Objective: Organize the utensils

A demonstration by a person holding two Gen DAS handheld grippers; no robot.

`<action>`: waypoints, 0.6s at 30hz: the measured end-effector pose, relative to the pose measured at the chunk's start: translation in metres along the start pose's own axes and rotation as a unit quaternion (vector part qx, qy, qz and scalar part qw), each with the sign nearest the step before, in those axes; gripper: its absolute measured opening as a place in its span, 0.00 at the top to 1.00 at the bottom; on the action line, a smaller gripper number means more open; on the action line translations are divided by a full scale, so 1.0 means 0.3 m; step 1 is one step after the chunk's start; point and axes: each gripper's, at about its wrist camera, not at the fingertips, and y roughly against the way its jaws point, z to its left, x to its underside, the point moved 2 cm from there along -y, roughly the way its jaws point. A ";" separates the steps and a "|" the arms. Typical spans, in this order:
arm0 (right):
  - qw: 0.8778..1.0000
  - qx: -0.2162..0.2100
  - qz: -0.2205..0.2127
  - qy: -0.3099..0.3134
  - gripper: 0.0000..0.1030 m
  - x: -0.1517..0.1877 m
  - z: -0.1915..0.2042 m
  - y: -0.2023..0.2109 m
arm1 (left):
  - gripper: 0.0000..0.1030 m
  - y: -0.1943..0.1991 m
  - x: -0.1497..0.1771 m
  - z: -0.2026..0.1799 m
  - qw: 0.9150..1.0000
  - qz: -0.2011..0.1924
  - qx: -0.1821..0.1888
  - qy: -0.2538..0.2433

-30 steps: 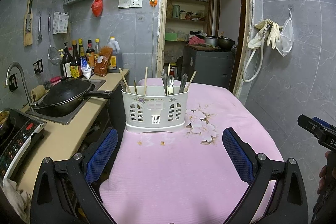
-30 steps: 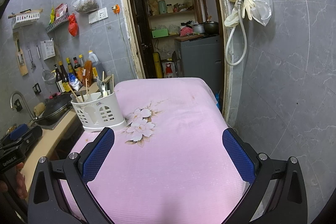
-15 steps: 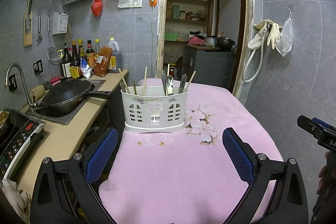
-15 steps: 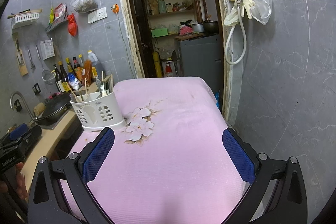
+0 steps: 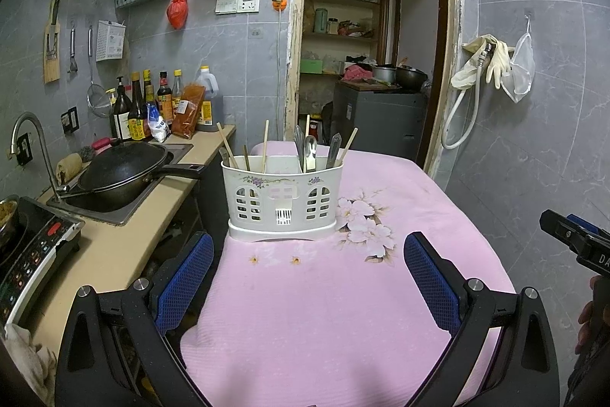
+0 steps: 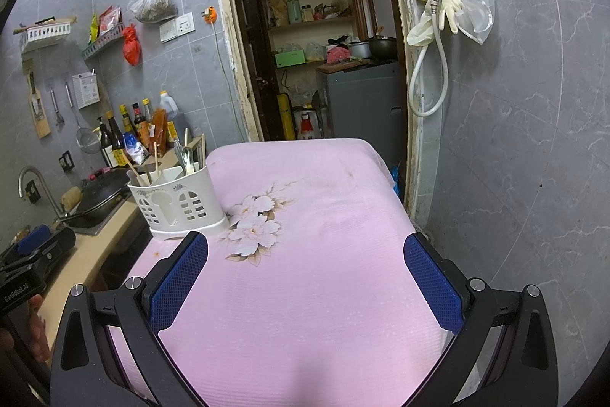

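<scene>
A white plastic utensil holder [image 5: 282, 203] stands on the pink flowered tablecloth [image 5: 324, 300], near the table's left edge. Chopsticks [image 5: 265, 145] lean in its left compartment; a spoon [image 5: 310, 153] and other metal cutlery stand in its right compartment. My left gripper [image 5: 305, 277] is open and empty, a short way in front of the holder. My right gripper [image 6: 305, 277] is open and empty over the middle of the cloth [image 6: 312, 254], with the holder [image 6: 177, 203] to its left. Each gripper's body shows at the edge of the other's view.
To the left runs a counter with a black wok [image 5: 122, 170] in the sink, a tap, an induction hob [image 5: 26, 254] and sauce bottles [image 5: 145, 102]. An open doorway [image 5: 366, 63] lies behind the table. A tiled wall with a hose and gloves [image 5: 492, 63] stands on the right.
Both grippers have drawn back slightly from the holder; it looks a little smaller and farther away. Nothing was picked up or let go.
</scene>
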 end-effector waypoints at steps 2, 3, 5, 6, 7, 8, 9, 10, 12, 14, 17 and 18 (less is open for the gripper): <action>1.000 0.000 -0.001 0.001 0.00 -0.001 -0.003 -0.001 | 0.05 0.002 -0.002 0.003 1.000 0.000 0.000 0.000; 1.000 0.000 0.000 0.001 0.00 0.000 -0.002 -0.002 | 0.05 0.000 -0.001 -0.001 1.000 0.000 -0.001 0.000; 1.000 0.000 0.000 0.000 0.00 0.001 -0.001 -0.001 | 0.05 -0.002 0.000 -0.001 1.000 0.000 -0.002 0.001; 1.000 0.000 0.000 0.000 0.00 0.000 -0.003 -0.002 | 0.05 -0.002 0.000 -0.001 1.000 0.000 -0.002 0.001; 1.000 0.000 0.000 0.000 0.00 0.000 -0.003 -0.003 | 0.05 -0.002 0.000 -0.001 1.000 0.000 -0.002 0.000; 1.000 0.000 0.000 0.000 0.00 0.001 -0.001 -0.002 | 0.05 -0.002 0.000 0.000 1.000 0.000 -0.002 0.000; 1.000 0.000 0.000 0.000 0.00 0.000 -0.003 -0.002 | 0.05 -0.002 0.001 -0.002 1.000 0.000 -0.001 0.000; 1.000 0.000 0.000 0.000 0.00 0.000 -0.002 -0.002 | 0.05 -0.002 0.001 -0.001 1.000 0.000 -0.001 0.000; 1.000 0.000 0.000 0.000 0.00 0.000 -0.003 -0.002 | 0.05 -0.002 0.001 -0.001 1.000 0.000 -0.001 0.000; 1.000 0.000 0.000 0.000 0.00 0.000 -0.003 -0.003 | 0.05 -0.002 0.001 -0.002 1.000 0.000 0.000 -0.001; 1.000 0.000 0.000 0.000 0.00 0.000 -0.001 -0.001 | 0.05 -0.003 0.003 -0.001 1.000 0.001 -0.001 -0.002; 1.000 0.000 0.000 0.000 0.00 -0.001 -0.003 -0.002 | 0.05 -0.002 0.003 -0.001 1.000 0.001 -0.003 -0.002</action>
